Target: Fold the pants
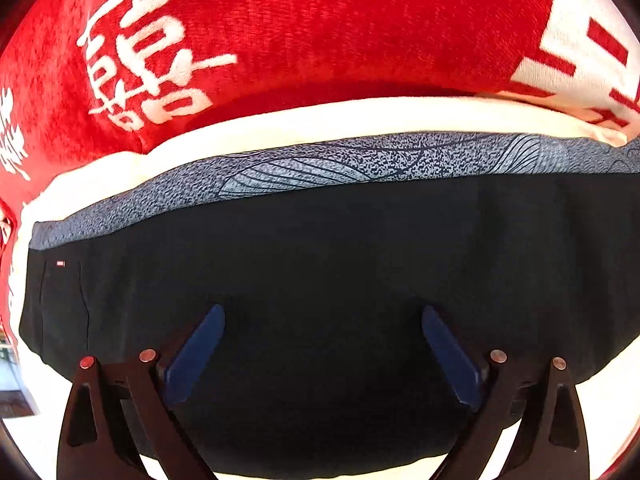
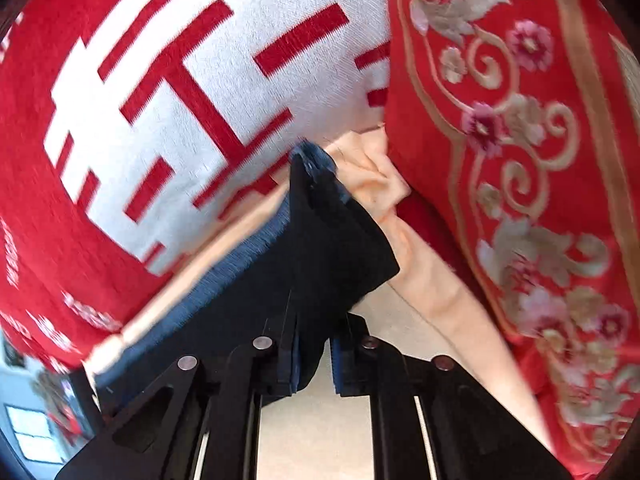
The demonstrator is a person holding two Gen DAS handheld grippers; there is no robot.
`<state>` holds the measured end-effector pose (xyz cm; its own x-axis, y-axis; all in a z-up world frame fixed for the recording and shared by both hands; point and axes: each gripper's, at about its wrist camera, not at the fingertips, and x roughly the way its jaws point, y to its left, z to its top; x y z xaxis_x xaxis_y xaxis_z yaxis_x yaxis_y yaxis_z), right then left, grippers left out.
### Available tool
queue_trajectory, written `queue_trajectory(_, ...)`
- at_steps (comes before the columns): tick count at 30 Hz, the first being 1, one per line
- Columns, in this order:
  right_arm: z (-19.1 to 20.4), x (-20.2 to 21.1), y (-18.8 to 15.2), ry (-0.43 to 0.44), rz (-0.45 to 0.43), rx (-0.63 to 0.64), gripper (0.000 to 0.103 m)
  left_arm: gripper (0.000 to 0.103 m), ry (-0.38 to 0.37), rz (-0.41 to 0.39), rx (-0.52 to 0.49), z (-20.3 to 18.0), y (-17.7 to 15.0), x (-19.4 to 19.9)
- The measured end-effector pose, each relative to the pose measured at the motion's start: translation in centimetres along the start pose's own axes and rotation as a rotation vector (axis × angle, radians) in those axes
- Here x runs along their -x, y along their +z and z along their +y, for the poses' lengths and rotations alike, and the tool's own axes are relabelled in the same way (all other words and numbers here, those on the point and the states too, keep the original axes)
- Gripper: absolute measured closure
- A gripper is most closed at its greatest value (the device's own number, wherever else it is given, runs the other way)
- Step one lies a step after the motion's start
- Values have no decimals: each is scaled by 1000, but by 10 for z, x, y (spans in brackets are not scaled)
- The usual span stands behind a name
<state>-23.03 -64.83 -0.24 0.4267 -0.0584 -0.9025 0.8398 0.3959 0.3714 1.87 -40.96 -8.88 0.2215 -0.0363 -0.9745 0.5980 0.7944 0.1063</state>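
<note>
The black pants (image 1: 320, 240) lie spread flat across the lower half of the left wrist view, with a small label near their left end. My left gripper (image 1: 323, 314) hangs over them, its blue pads (image 1: 196, 356) wide apart and nothing between them. In the right wrist view, an end of the black pants (image 2: 320, 256) is lifted and drapes over my right gripper (image 2: 314, 360). Its jaws are nearly together and pinch the cloth. The fabric hides the fingertips.
A grey patterned cloth (image 1: 320, 160) lies under the pants on a cream sheet (image 1: 280, 124). A red cushion with white characters (image 1: 280, 20) stands close behind, and a white-and-red one (image 2: 200, 80). A red floral embroidered cover (image 2: 520, 160) and peach cloth (image 2: 420, 260) lie to the right.
</note>
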Motion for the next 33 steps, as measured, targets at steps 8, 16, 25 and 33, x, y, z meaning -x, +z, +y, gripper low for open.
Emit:
queue_trajectory(8, -9, 38, -19, -154, -52, 51, 63, 0, -51, -8, 8, 16, 17, 17)
queue_trajectory(16, 70, -44, 3, -90, 76, 310, 63, 0, -20, -18, -6, -10, 53, -8)
queue_trajectory(25, 84, -90, 29, -149, 40, 341, 62, 0, -49, -17, 110, -5, 92, -33)
queue_trajectory(33, 36, -31, 4, -181, 72, 253, 47, 0, 64, 20, 16, 25, 60, -18)
